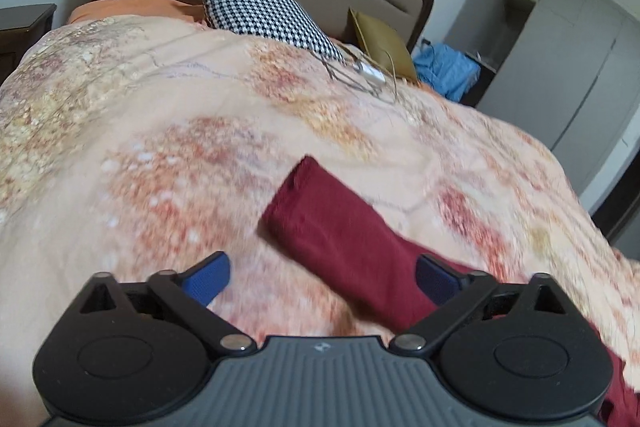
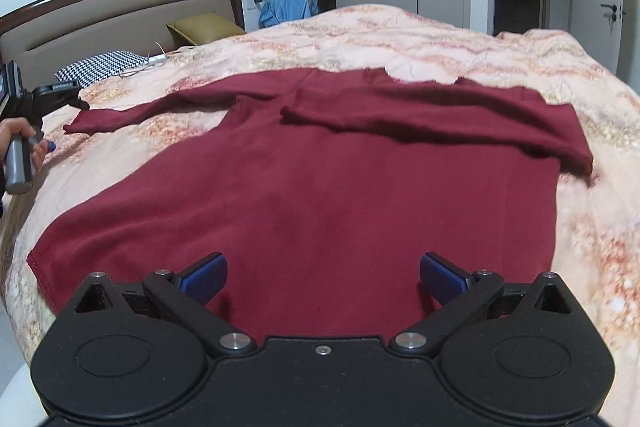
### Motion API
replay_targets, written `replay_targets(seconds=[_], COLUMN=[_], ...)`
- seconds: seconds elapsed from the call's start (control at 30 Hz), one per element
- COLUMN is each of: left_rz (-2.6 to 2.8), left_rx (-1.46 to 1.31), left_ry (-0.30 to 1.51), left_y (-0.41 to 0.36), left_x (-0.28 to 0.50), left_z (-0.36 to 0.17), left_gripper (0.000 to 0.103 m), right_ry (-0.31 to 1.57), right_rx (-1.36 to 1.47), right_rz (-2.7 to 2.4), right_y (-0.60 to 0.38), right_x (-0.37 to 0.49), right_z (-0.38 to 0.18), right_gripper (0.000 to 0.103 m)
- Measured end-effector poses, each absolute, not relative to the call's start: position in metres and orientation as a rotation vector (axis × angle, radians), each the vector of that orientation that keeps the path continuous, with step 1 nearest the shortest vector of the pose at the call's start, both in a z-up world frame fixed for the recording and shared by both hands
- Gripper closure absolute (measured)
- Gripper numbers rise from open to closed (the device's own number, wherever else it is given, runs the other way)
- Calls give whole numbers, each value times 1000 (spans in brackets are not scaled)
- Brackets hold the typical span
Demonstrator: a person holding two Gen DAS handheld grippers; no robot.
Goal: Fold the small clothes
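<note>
One dark red long-sleeved top (image 2: 304, 179) lies flat near the bed's (image 2: 460, 39) foot edge — one sleeve (image 2: 440, 111) folded across its chest, the other (image 1: 332, 227) stretched toward the side edge. Two hand-held grippers hover, left gripper (image 1: 322, 281) and right gripper (image 2: 322, 277), jaws apart and empty. Two cushions (image 1: 268, 11) rest by the headboard.

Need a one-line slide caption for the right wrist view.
Open right gripper over a dark red sweater on the bedspread, one sleeve folded across.
</note>
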State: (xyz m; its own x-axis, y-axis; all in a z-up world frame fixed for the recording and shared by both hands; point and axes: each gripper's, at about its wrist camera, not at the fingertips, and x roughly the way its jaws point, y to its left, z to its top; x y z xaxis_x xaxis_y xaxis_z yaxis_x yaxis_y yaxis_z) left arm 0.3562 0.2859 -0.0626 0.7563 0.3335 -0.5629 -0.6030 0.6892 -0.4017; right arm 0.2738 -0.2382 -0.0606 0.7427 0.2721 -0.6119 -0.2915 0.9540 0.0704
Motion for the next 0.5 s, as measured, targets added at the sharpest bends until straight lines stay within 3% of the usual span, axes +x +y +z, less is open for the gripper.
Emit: replay_targets(seconds=[0.03,0.1,0.2,0.27,0.5], left_rz=[564,597,635,640,571], left_rx=[-609,-612,-601,-591,-486], left_ry=[476,484,473,459,358], left_y=[288,292,296,298,280], left_x=[359,365,368,368,378], left_z=[-63,-66,-68,-70,-38], left_gripper=[22,49,79,95,97], right_ry=[670,676,687,690,672], right_rx=[-31,-33,-29,-28,-23], right_rz=[308,303,298,299,306], right_y=[-237,-236,-235,-236,-239], right_x=[274,274,274,276,278], right_z=[-62,-64,-66,-66,-60], right_gripper=[1,1,1,1,1])
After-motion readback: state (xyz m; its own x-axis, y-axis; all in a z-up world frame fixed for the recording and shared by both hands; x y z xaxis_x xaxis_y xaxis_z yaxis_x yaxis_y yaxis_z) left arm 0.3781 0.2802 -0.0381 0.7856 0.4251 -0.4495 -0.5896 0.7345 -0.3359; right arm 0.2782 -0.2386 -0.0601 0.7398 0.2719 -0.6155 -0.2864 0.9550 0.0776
